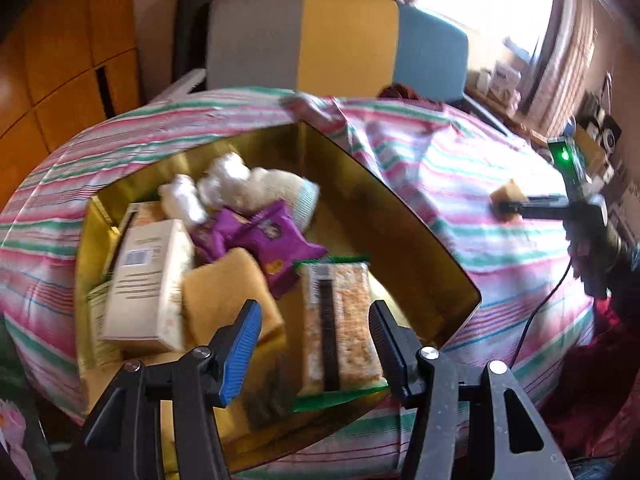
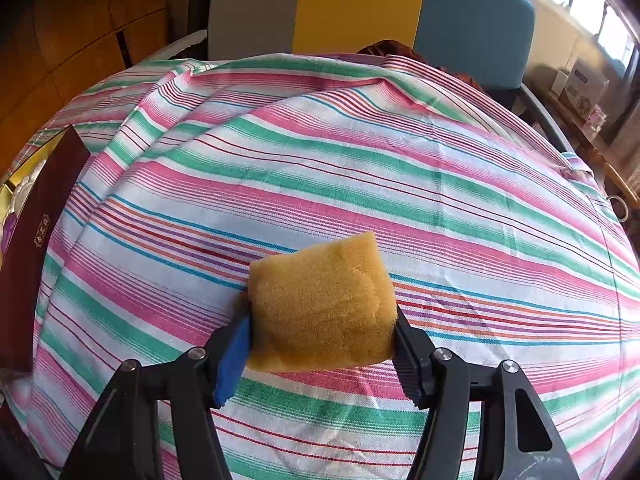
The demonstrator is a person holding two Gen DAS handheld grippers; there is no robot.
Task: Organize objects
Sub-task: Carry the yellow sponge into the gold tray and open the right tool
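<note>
A: L side first; gold-lined box (image 1: pixel 424 240) sits on the striped cloth (image 1: pixel 460 184), already pretty full; cream carton (image 1: pixel 144 280) at its left, white plush toy (image 1: pixel 248 184) at the back, purple snack packs (image 1: pixel 264 240) mid, a yellow sponge (image 1: pixel 232 288) leaning by the carton.

B: And the L gripper (image 1: pixel 316 344)?

A: Hangs over the box's near end; jaws spread, nothing pinched; the cracker pack w/ green edges (image 1: pixel 340 328) lies in the box right btwn the fingers, pads clear of it; looks to me like a drop-off just done, but that's a guess.

B: Moving R?

A: Open cloth, then the R gripper (image 2: pixel 324 340) well apart from the box; jaws pinching a second sponge (image 2: pixel 324 304), blue pad on one side, black on the other; sponge is squashed a bit, so the grip's real; can't tell if its underside touches the cloth.

B: So which step?

A: I'd say sponge pick is made, carry to the box comes next; box's dark outer wall (image 2: pixel 32 248) shows at far L of the R wrist view.

B: What does it need?

A: Lift clear of the cloth, swing L over the wall, find a gap; free room looks to be near the box's R side; L gripper should pull back first or they'll crowd.
</note>
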